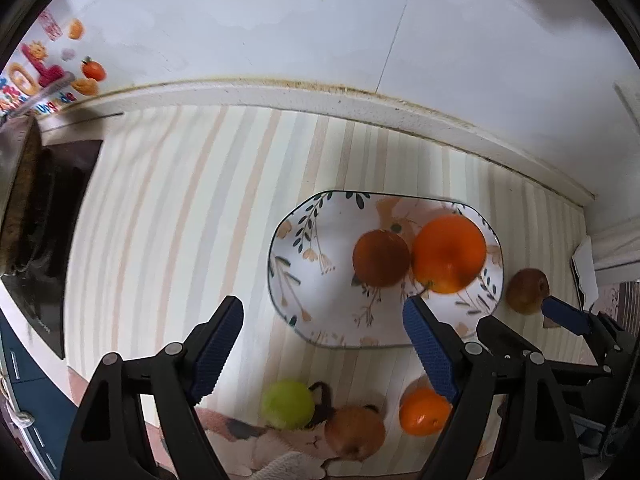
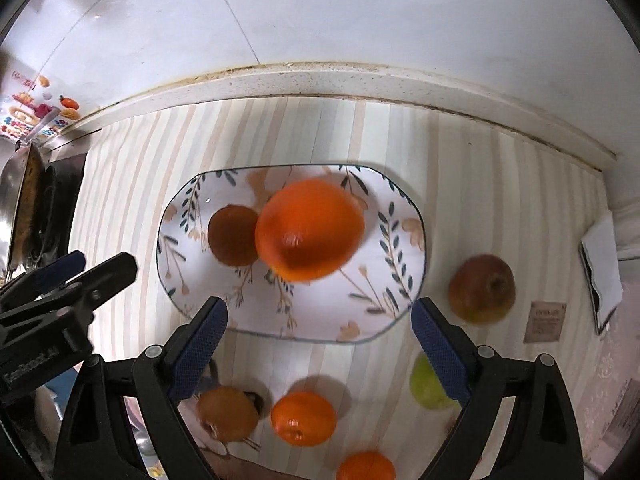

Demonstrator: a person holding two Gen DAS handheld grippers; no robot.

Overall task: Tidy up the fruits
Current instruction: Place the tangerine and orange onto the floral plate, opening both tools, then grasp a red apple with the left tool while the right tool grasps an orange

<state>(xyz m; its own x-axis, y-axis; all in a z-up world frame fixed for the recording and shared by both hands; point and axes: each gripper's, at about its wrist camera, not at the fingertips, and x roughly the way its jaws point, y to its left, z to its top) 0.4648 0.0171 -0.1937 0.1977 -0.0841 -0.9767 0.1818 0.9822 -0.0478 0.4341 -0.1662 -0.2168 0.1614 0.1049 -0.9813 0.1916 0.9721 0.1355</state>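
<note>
Left wrist view: left gripper, fingers spread wide, nothing held; plate at 1 o'clock carrying 1 large orange and 1 brown fruit, touching; green fruit and small orange loose on the tabletop at 6 o'clock. Right wrist view: right gripper, fingers likewise apart and empty; apple at 3 o'clock, off the plate. Risk: round fruits may roll off the shallow plate if nudged.
</note>
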